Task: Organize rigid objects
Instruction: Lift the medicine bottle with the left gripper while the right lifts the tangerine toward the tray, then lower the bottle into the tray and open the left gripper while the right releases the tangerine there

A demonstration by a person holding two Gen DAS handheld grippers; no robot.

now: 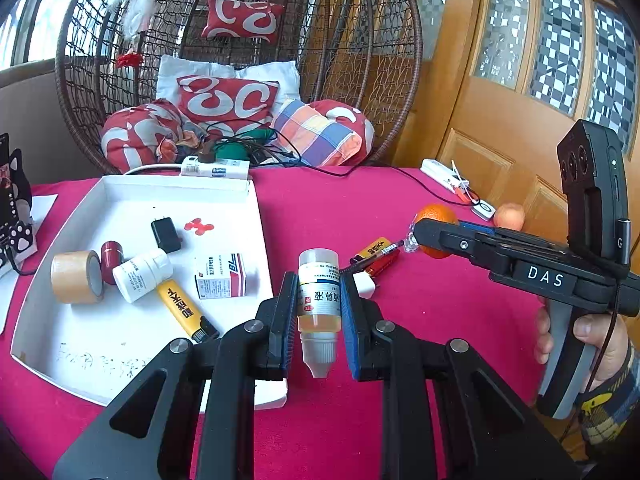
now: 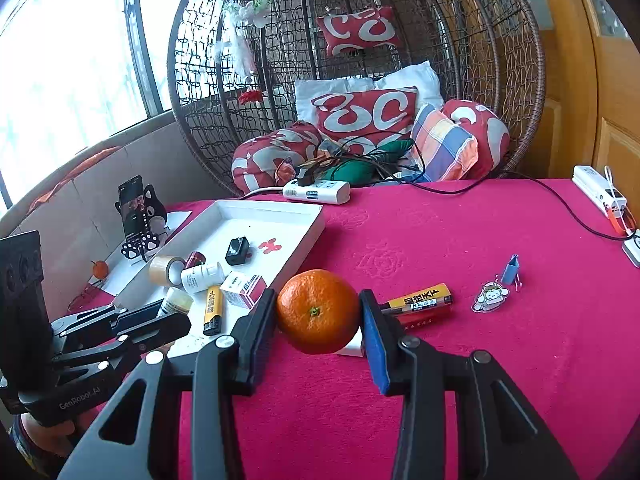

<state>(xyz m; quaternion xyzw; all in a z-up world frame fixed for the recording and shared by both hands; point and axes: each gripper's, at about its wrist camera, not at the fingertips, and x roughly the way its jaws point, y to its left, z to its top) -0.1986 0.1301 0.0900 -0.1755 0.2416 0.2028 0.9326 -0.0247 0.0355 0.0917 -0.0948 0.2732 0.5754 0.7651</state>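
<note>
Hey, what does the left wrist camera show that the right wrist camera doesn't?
Only the left wrist view: the left gripper shut on the medicine bottle, seen close up, and a peach-coloured fruit near the door.

Only the right wrist view: the right gripper shut on the orange, seen close up, a blue binder clip, a cartoon charm and a phone on a cat stand.

Both: the white tray, tape roll, lighters and power strip.
</note>
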